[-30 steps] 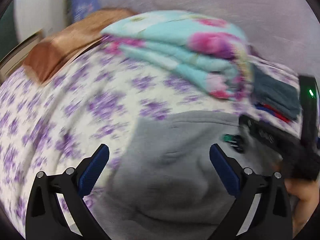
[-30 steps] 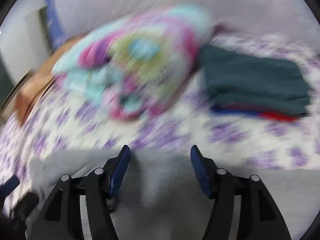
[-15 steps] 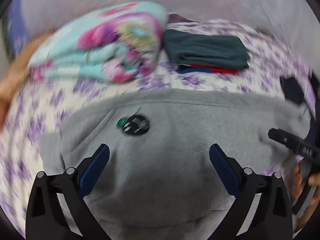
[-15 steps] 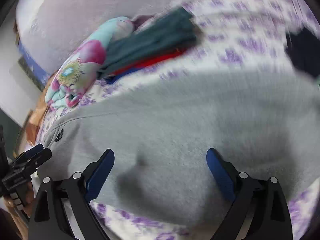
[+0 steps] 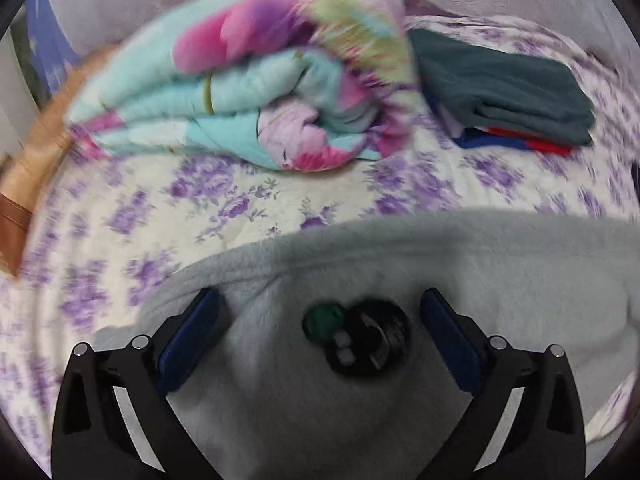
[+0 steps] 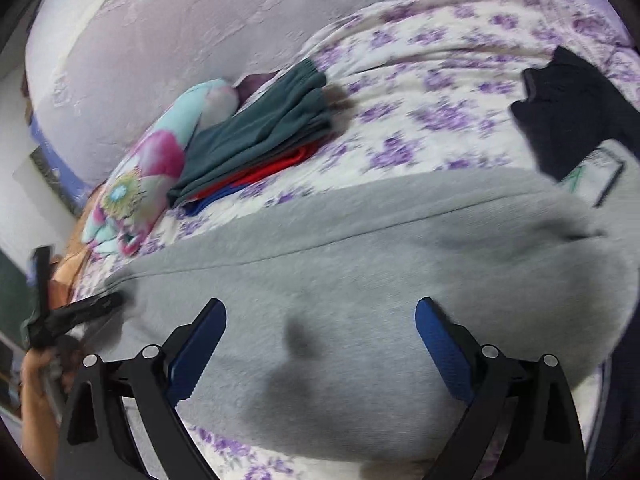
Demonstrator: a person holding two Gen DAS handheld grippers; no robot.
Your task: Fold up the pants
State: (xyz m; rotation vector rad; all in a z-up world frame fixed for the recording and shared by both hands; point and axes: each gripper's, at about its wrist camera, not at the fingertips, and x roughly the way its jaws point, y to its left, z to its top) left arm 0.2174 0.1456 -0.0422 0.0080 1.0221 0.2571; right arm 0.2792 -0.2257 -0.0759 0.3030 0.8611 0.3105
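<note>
Grey fleece pants (image 5: 480, 280) lie spread across a bed with a purple-flowered cover (image 5: 240, 200). A black and green round patch (image 5: 360, 336) sits on the fabric between the fingers of my left gripper (image 5: 316, 328), which is open just above the pants near their left end. My right gripper (image 6: 320, 332) is open and empty above the middle of the grey pants (image 6: 360, 260). The left gripper also shows in the right wrist view (image 6: 72, 312) at the pants' left end, held in a hand.
A folded floral quilt (image 5: 248, 80) lies at the back. A stack of folded clothes, dark teal on top (image 5: 500, 80), sits beside it. A dark garment (image 6: 572, 108) and a phone-like flat object (image 6: 596, 176) lie at the right. A padded headboard (image 6: 160, 40) stands behind.
The left gripper has moved left and closer to the pants, so the round patch now lies between its fingers. The right gripper's view has shifted slightly; both stay open.
</note>
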